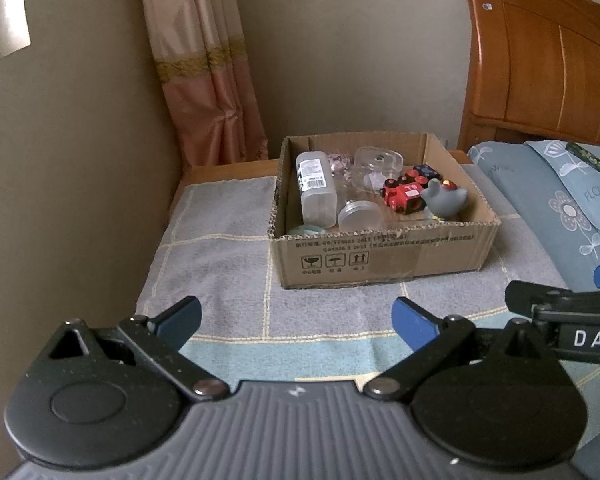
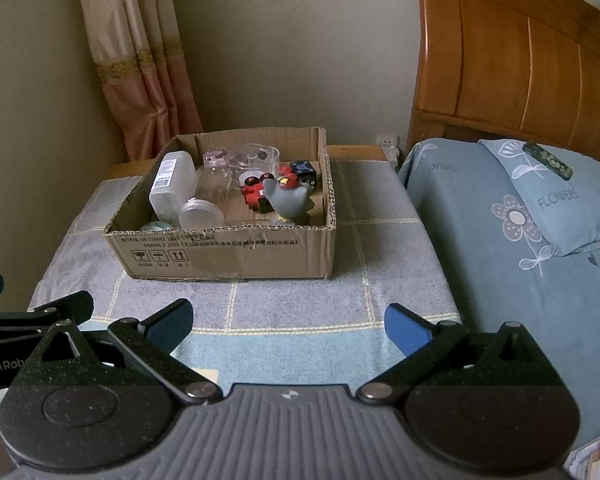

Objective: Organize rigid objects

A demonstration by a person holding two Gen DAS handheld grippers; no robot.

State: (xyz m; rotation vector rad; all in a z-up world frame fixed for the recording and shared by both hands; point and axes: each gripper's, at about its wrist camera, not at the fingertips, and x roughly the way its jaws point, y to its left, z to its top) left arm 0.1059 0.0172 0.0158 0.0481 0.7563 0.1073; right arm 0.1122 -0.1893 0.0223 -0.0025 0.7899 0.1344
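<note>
An open cardboard box (image 1: 380, 256) (image 2: 228, 252) stands on a cloth-covered table. In it lie a clear plastic bottle (image 1: 316, 190) (image 2: 170, 188), a clear round jar (image 1: 360, 214) (image 2: 202, 212), a clear lidded container (image 1: 380, 160) (image 2: 256, 156), a red toy train (image 1: 404, 196) (image 2: 256, 196), a grey toy bird (image 1: 446, 200) (image 2: 290, 200) and a dark dice cube (image 1: 426, 170) (image 2: 306, 170). My left gripper (image 1: 296, 320) is open and empty, well short of the box. My right gripper (image 2: 288, 324) is open and empty, also short of the box.
The grey checked cloth (image 1: 220, 272) (image 2: 380, 280) covers the table. A bed with a blue pillow (image 1: 572, 188) (image 2: 548, 196) and wooden headboard (image 2: 520, 60) is to the right. A wall and curtain (image 1: 208, 80) are at the left and behind.
</note>
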